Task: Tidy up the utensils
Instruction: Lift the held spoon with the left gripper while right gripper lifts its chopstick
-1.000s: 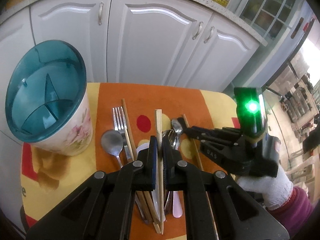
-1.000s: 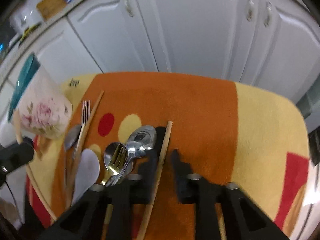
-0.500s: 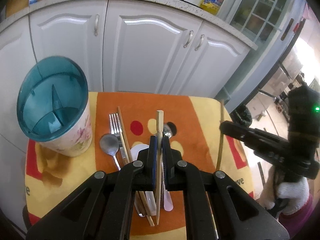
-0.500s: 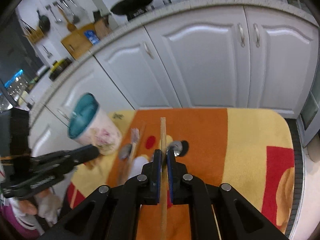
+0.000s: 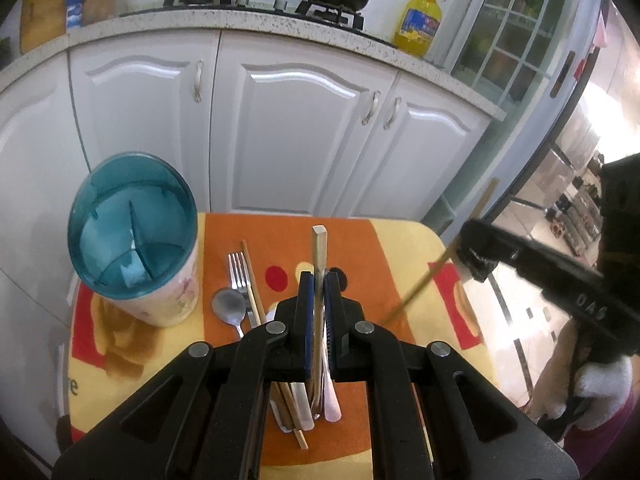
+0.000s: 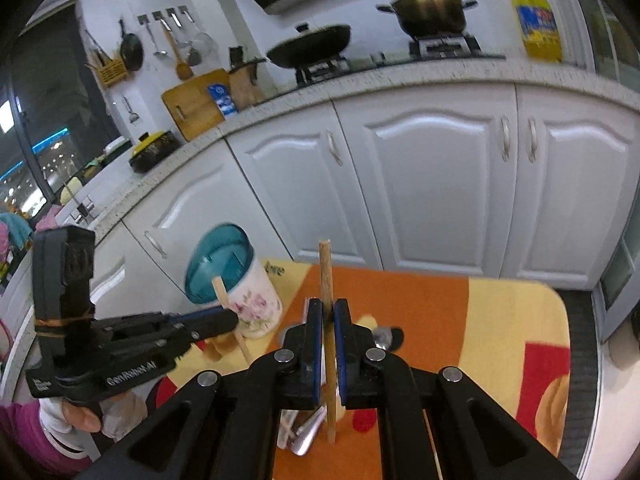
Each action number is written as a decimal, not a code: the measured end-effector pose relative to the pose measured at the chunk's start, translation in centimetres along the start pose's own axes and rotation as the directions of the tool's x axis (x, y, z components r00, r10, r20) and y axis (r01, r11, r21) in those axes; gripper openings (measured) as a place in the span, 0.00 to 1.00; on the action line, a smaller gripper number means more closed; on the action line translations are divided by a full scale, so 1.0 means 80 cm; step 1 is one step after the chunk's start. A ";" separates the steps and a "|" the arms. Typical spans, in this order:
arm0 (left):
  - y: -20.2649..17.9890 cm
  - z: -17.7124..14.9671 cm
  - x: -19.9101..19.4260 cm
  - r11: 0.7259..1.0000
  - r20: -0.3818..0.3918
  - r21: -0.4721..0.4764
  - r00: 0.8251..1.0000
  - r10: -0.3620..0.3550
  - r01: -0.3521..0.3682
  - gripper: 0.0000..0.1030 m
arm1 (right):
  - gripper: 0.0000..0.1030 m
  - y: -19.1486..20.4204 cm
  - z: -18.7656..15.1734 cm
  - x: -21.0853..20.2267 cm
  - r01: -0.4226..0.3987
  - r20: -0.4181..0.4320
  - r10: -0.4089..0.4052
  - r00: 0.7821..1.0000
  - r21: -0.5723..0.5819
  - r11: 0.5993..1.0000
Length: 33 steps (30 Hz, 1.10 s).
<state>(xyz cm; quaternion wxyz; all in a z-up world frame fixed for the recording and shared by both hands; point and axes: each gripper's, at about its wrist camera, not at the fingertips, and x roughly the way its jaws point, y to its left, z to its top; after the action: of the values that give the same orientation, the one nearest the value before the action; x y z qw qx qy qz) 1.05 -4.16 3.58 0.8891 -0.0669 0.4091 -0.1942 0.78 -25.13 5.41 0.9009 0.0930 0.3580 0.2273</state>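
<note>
My left gripper (image 5: pixel 319 284) is shut on a pale wooden chopstick (image 5: pixel 319 248) that stands upright above the pile of utensils. At the right, my right gripper (image 5: pixel 474 256) is shut on a second chopstick (image 5: pixel 424 284), held slanting over the table's right edge. In the right wrist view the right gripper (image 6: pixel 328 308) clamps its chopstick (image 6: pixel 325 268), and the left gripper (image 6: pixel 228 320) shows at the left with its chopstick (image 6: pixel 221 292). A teal-rimmed floral utensil holder (image 5: pixel 134 236) stands at the table's left, divided inside. A fork (image 5: pixel 239 272), a spoon (image 5: pixel 229 304) and another chopstick (image 5: pixel 253 280) lie beside it.
An orange and yellow cloth (image 5: pixel 400 248) covers the small table. White cabinet doors (image 5: pixel 300 128) rise right behind it, under a counter with pots and a yellow oil bottle (image 5: pixel 418 24). More spoons (image 6: pixel 306 434) lie under the grippers. A gloved hand (image 5: pixel 600 384) holds the right gripper.
Both grippers have risen with their chopsticks, lifting them off the cloth. The right one climbed much more and tipped upward; its chopstick now hangs clear of the table.
</note>
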 end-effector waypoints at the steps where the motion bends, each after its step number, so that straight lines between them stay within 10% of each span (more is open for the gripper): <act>1: 0.002 0.002 -0.003 1.000 0.006 -0.004 1.000 -0.001 0.001 0.04 | 0.05 0.004 0.005 -0.003 -0.001 0.011 0.001 1.000 -0.009 1.000; 20: 0.052 0.046 -0.054 0.996 0.102 -0.087 0.995 -0.004 0.013 0.04 | 0.05 0.051 0.070 -0.019 -0.007 0.112 0.019 0.994 -0.105 0.994; 33: 0.063 0.002 0.009 0.988 -0.051 -0.154 0.999 0.006 -0.014 0.05 | 0.05 0.042 0.063 -0.002 -0.018 0.077 0.025 0.997 -0.090 0.996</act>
<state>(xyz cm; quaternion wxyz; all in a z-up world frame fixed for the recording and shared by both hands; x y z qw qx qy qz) 3.05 0.12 1.76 0.8715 -0.1284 0.4457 -0.1590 2.96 -22.33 10.26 0.9148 0.0655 0.3111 0.2489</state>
